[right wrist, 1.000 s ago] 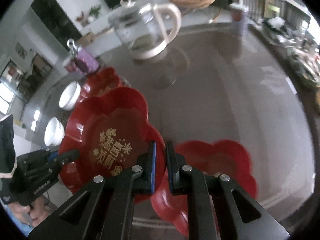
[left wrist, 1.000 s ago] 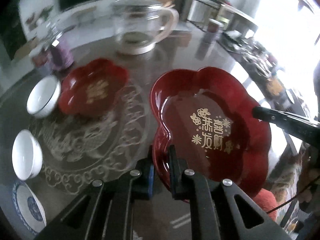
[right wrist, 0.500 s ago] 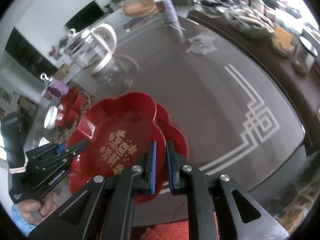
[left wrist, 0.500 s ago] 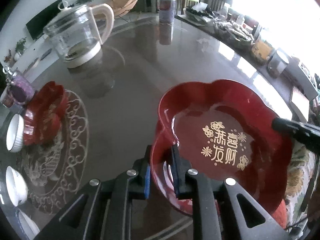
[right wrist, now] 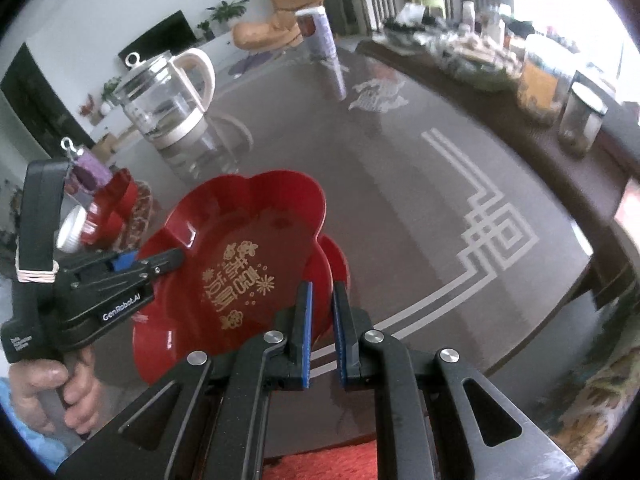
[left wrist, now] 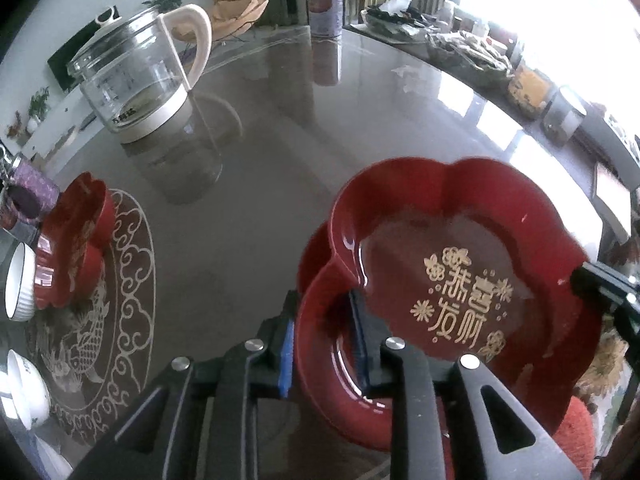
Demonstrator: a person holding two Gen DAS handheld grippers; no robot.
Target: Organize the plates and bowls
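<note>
The glossy, stiff red plate [right wrist: 240, 264] looks light and slippery, best held at its rim: the right hand-held gripper [right wrist: 322, 292] pinches that rim, while the left hand-held gripper [left wrist: 322, 312] has just been opening its jaws around it.

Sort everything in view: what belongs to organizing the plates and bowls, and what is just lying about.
Belongs to the job: lettered red plate, red plate beneath it, small red plate, ribbed white bowl, plain white bowl.
Lying about: glass kettle, purple can, lidded jar.

The red flower-shaped plate [left wrist: 460, 272] bears gold characters and blossoms; the grey table [left wrist: 280, 160] has pale scrollwork.
</note>
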